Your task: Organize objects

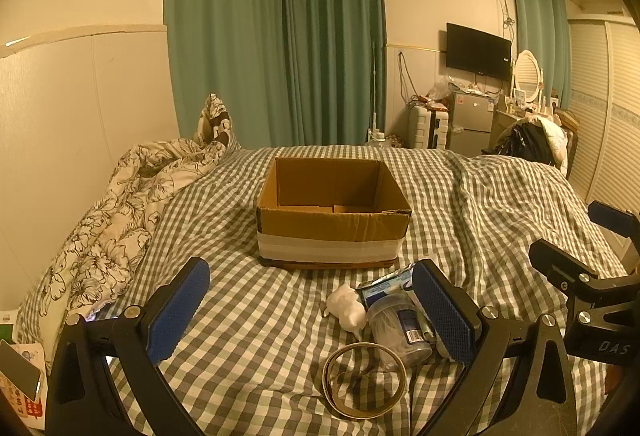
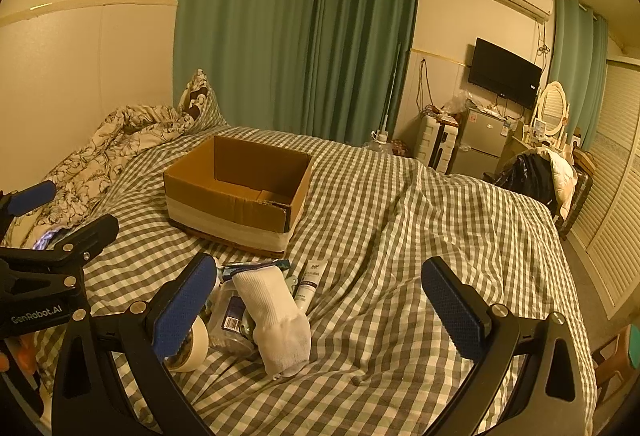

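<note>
An open cardboard box (image 1: 334,226) (image 2: 236,208) sits on the checked bed, and nothing shows inside it. Nearer me lies a small pile: a tape roll (image 1: 364,380) (image 2: 192,348), a clear plastic jar (image 1: 398,332) (image 2: 230,320), a white sock (image 2: 276,320), a white tube (image 2: 310,282), a blue-white packet (image 1: 384,286) and a small white lump (image 1: 347,306). My left gripper (image 1: 310,310) is open above the bed, its right finger beside the jar. My right gripper (image 2: 320,308) is open over the pile and holds nothing.
A flowered duvet (image 1: 120,212) is bunched along the bed's left side by the wall. A phone (image 1: 18,368) lies at the lower left. Beyond the bed's far end stand a suitcase, a small fridge (image 1: 470,122), a dressing table and a chair with clothes (image 2: 536,176).
</note>
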Demonstrator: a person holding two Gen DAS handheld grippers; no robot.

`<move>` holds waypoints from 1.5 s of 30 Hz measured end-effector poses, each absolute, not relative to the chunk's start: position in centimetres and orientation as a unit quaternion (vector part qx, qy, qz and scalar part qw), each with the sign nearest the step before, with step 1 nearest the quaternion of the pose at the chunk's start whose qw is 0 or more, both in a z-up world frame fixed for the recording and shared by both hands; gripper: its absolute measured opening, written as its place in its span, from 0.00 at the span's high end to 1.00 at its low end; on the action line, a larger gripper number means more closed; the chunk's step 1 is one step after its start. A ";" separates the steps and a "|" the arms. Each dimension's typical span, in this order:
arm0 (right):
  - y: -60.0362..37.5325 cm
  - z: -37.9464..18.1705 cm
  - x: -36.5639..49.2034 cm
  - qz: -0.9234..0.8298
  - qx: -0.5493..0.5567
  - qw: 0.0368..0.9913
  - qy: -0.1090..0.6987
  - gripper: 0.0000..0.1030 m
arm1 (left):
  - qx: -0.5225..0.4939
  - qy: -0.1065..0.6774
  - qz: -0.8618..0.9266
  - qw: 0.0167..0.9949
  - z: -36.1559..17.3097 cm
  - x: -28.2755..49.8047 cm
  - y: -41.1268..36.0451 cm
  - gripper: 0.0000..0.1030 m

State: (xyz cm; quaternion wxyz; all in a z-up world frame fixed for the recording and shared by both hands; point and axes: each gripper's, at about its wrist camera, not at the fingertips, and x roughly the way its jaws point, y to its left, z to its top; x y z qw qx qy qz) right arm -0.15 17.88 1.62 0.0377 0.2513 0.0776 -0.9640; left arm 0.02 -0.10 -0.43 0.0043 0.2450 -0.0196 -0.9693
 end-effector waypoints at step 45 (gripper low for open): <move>18.5 -11.1 -8.4 -0.883 0.456 0.107 0.019 0.52 | 0.453 -0.059 -0.886 -0.081 -14.8 -3.3 3.5 0.17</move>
